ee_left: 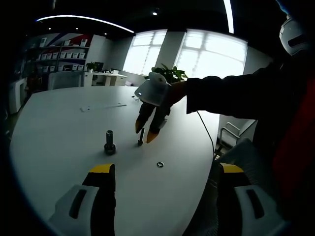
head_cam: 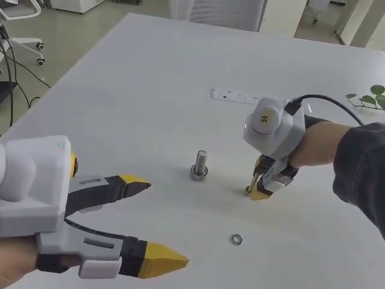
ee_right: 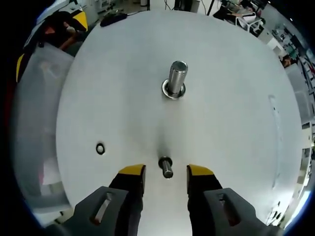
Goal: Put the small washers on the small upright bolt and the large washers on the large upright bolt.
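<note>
The large bolt [head_cam: 200, 164] [ee_right: 175, 77] stands upright mid-table with a metal ring around its base. To its right stands the small bolt [head_cam: 253, 185] [ee_right: 165, 162], thin and upright. My right gripper [head_cam: 262, 188] [ee_right: 166, 171] is open, one jaw on each side of the small bolt without touching it. A single small washer [head_cam: 237, 239] [ee_right: 100, 148] [ee_left: 160, 164] lies flat on the table nearer to me. My left gripper [head_cam: 159, 223] [ee_left: 167, 169] hovers open at the lower left with nothing between its jaws. In the left gripper view, the right gripper [ee_left: 146, 130] points down at the small bolt [ee_left: 140, 137], beside the large bolt [ee_left: 109, 142].
A white power strip [head_cam: 237, 95] lies farther back on the white table [head_cam: 150, 90]. A plant's leaves [head_cam: 367, 99] reach in at the right edge. Office chairs stand on the floor beyond the table's far and left edges.
</note>
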